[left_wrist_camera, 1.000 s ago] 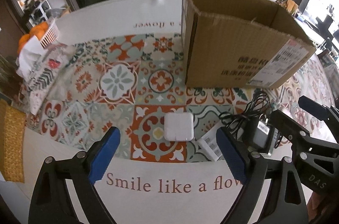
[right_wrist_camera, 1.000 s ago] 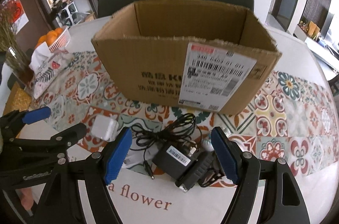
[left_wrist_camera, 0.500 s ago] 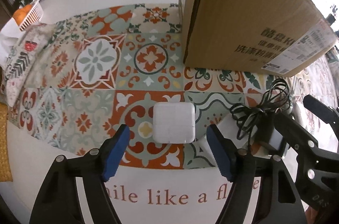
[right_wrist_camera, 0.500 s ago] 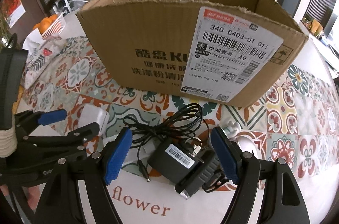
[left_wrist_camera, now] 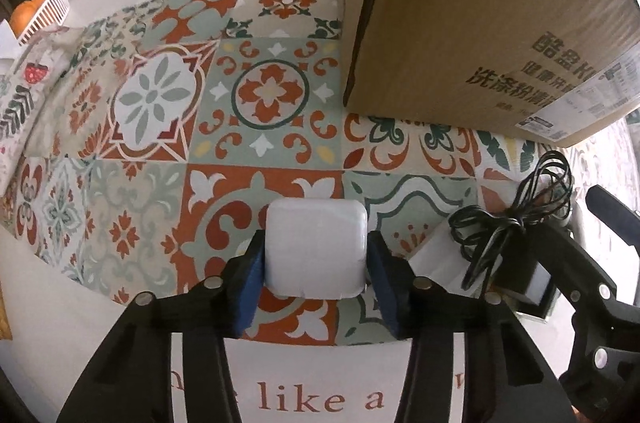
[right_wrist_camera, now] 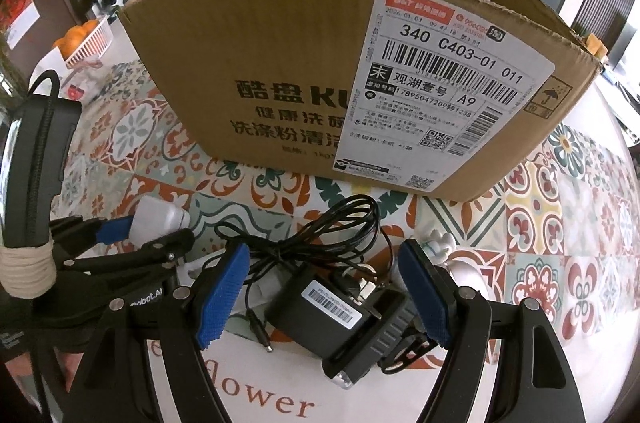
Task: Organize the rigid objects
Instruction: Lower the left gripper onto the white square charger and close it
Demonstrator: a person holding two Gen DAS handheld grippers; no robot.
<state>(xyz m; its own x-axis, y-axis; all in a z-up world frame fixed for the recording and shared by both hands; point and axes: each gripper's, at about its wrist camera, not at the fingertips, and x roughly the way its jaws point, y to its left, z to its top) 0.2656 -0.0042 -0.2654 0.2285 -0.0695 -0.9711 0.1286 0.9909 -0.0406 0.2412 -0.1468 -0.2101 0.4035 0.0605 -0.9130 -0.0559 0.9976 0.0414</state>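
A white square power adapter (left_wrist_camera: 316, 247) lies on the patterned tablecloth. My left gripper (left_wrist_camera: 316, 289) points down over it; its jaws are closing and both blue pads (left_wrist_camera: 250, 283) touch the adapter's sides. The right wrist view shows the same adapter (right_wrist_camera: 158, 221) in the left gripper (right_wrist_camera: 148, 235). My right gripper (right_wrist_camera: 324, 297) is open and straddles a black power adapter (right_wrist_camera: 316, 315) with a tangled black cable (right_wrist_camera: 320, 227); its pads stand clear of the adapter. Behind both stands an open cardboard box (right_wrist_camera: 280, 63), upright.
A black ribbed device (right_wrist_camera: 368, 347) lies against the black adapter. A small white figure (right_wrist_camera: 440, 243) lies by the right pad. A white basket of oranges (right_wrist_camera: 86, 41) and a patterned pouch (left_wrist_camera: 32, 83) sit at the far left. A white flat piece (left_wrist_camera: 436, 263) lies under the cable.
My left gripper has dropped over the white adapter and its jaws have narrowed from wide open until the pads meet its sides. The right gripper has sunk slightly over the black adapter.
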